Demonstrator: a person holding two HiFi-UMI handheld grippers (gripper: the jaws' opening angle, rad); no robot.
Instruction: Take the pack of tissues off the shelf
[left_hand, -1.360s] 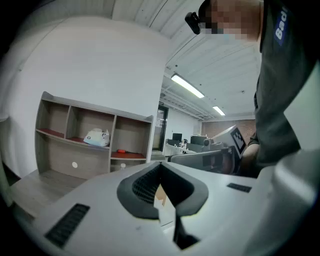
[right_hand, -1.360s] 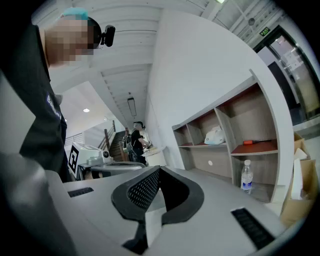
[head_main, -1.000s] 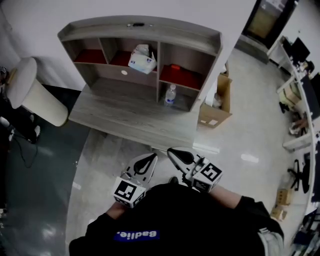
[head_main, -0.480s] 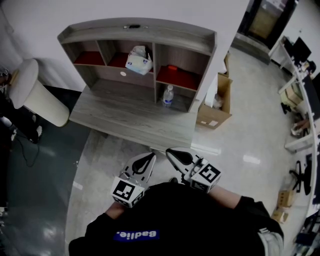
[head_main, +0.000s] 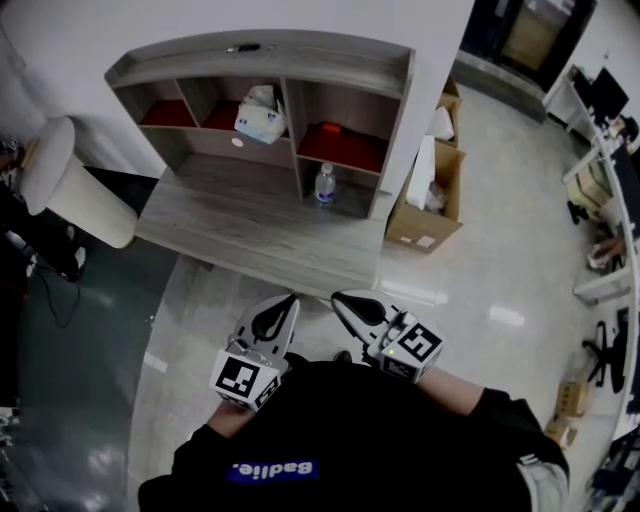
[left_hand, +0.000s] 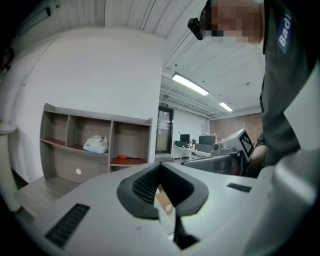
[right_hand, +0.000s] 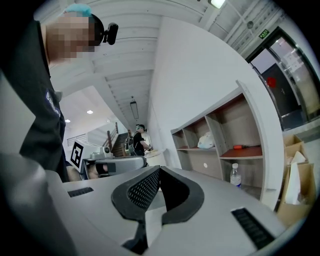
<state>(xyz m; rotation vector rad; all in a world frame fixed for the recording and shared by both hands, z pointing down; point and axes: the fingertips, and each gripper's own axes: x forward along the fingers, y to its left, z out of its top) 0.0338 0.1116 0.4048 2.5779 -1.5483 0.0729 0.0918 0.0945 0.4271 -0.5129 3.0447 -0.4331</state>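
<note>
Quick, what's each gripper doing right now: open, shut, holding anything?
Left grey two-jaw gripper: shut, jaws together, holding nothing.
Right grey two-jaw gripper: shut, jaws together, holding nothing.

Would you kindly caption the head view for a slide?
Left gripper and right gripper, shut, face the desk; tissue pack on the shelf.

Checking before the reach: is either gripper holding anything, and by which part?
Nothing is held. Left gripper and right gripper are shut, empty; tissues sit on the shelf.
</note>
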